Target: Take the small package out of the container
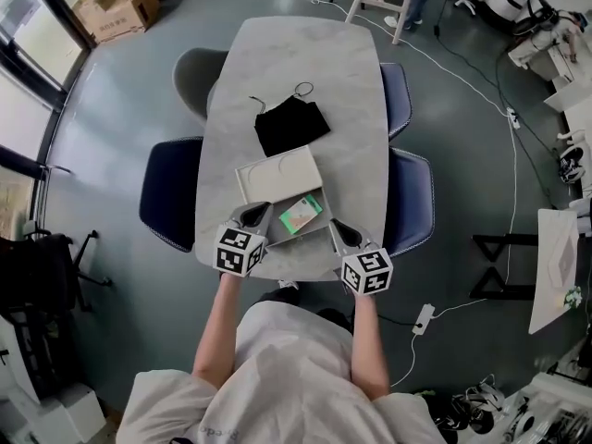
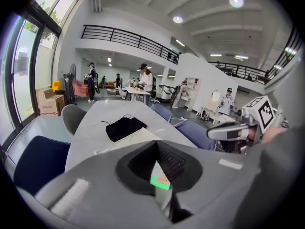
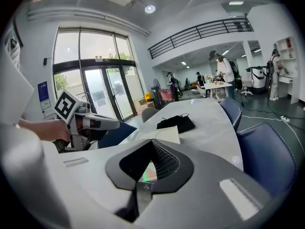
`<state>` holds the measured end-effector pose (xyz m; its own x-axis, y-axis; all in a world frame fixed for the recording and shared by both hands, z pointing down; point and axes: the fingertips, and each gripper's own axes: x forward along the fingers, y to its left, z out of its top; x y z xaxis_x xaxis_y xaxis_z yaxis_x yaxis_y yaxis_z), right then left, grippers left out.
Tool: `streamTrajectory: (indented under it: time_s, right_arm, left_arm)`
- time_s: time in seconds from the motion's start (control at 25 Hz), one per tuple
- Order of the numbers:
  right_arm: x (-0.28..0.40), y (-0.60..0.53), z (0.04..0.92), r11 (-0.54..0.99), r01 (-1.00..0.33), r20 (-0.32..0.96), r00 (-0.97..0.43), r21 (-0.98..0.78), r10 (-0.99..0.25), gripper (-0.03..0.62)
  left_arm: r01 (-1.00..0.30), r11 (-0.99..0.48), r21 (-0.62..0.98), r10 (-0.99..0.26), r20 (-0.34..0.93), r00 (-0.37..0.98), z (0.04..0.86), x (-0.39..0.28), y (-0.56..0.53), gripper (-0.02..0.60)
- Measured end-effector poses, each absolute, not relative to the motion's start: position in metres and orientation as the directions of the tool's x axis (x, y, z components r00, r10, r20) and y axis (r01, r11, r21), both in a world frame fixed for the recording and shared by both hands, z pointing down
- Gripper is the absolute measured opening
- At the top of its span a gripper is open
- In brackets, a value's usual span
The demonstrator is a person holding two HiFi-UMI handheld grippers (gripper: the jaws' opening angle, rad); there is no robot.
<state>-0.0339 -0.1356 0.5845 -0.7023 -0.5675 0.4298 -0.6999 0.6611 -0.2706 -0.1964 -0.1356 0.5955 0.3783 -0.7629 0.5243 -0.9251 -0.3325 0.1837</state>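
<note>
A small green package lies in the open white container near the front edge of the grey table. My left gripper is at the container's front left, jaws shut with nothing in them. My right gripper is at its front right, also shut and holding nothing. In the left gripper view, the package shows through the gap below the closed left gripper. The right gripper view shows the package the same way, under the closed right gripper.
A black pouch with a thin cord lies beyond the container. Dark blue chairs flank the table, and a grey chair stands at the far left. Cables run across the floor on the right. People stand far behind the table.
</note>
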Motion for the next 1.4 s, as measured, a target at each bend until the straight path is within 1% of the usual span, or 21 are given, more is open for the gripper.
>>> streamTrajectory:
  time_s: [0.12,0.28,0.4,0.6,0.72,1.16,1.4]
  right_arm:
    - [-0.039,-0.125,0.595,0.625,-0.718,0.442,-0.689,-0.307,-0.574,0.002]
    - [-0.04,-0.116,0.612,0.619,-0.732,0.494,-0.665,-0.285,-0.56,0.003]
    - [-0.04,-0.116,0.616,0.612,-0.738,0.507,-0.657,-0.284,-0.558,0.003]
    - [-0.05,-0.128,0.615,0.639,-0.72,0.499,-0.673,-0.272,-0.545,0.003]
    - [-0.06,-0.133,0.617,0.67,-0.696,0.502,-0.689,-0.258,-0.523,0.003]
    - [-0.074,-0.144,0.634,0.728,-0.652,0.552,-0.695,-0.212,-0.461,0.003]
    - [-0.059,-0.155,0.634,0.713,-0.666,0.552,-0.687,-0.219,-0.472,0.003]
  left_arm:
    - [-0.913,-0.346,0.214,-0.739,0.537,0.406,0.613,-0.187,-0.138,0.052]
    - [-0.894,-0.39,0.219,-0.704,0.555,0.443,0.629,-0.171,-0.14,0.052]
    - [-0.887,-0.407,0.22,-0.683,0.571,0.455,0.639,-0.165,-0.139,0.052]
    - [-0.885,-0.394,0.248,-0.661,0.593,0.46,0.659,-0.159,-0.141,0.052]
    - [-0.879,-0.412,0.239,-0.639,0.613,0.466,0.671,-0.152,-0.141,0.052]
    - [-0.891,-0.409,0.197,-0.623,0.653,0.431,0.686,-0.157,-0.152,0.055]
    - [-0.9,-0.394,0.185,-0.615,0.675,0.408,0.696,-0.159,-0.159,0.082]
